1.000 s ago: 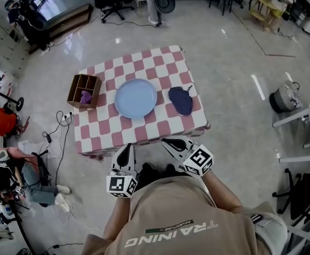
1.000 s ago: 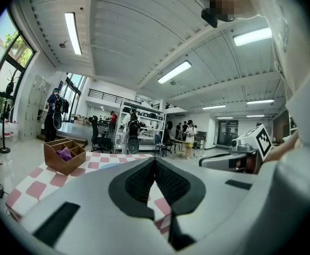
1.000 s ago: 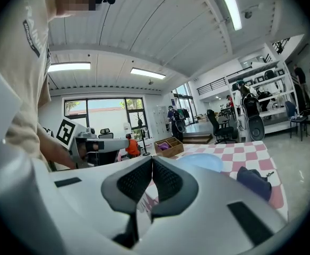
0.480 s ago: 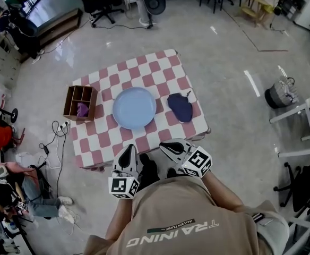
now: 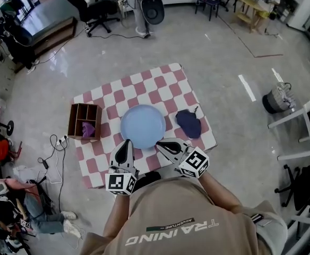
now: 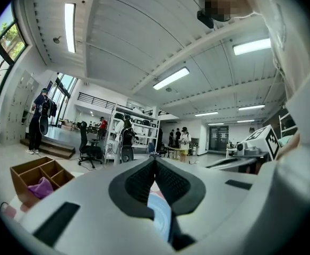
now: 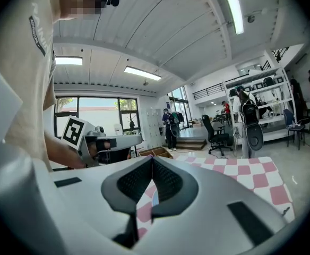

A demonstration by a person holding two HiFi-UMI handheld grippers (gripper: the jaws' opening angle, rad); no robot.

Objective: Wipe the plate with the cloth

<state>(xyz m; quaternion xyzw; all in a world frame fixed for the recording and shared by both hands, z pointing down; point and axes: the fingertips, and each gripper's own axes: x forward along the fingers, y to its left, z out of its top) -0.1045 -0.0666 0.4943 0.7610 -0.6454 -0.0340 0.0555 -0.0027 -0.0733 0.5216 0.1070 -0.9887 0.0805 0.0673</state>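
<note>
Left gripper [image 5: 126, 143]: jaws together, nothing between them; its own view [image 6: 155, 163] shows the tips meeting, with a narrow slit behind them.
Right gripper [image 5: 161, 143]: jaws also closed and empty, the tips meeting in its own view [image 7: 152, 160].
Gripper positions: both are held side by side in front of the person's chest and point at the near side of the table [image 5: 160, 84]. The left tip is by the near-left rim of the plate [image 5: 143, 126]. The right tip is at the plate's near rim. No view shows whether either one touches it.
Cross views: each gripper shows at the edge of the other's view, with its marker cube.
Plate: pale blue, round and bare, about mid-table. A strip of it shows through the slit of the left jaws [image 6: 160, 217].
Cloth [image 5: 188, 123]: dark blue, lying flat on the table just right of the plate and clear of both grippers.
Table: covered in pink and white checks.
Box [image 5: 84, 122]: wooden with compartments, at the table's left edge and left of the plate. A purple thing [image 5: 88, 129] lies in one compartment.
Room: grey floor, an office chair [image 5: 96, 7] beyond the table, and cables [image 5: 57, 142] on the floor to the left.
</note>
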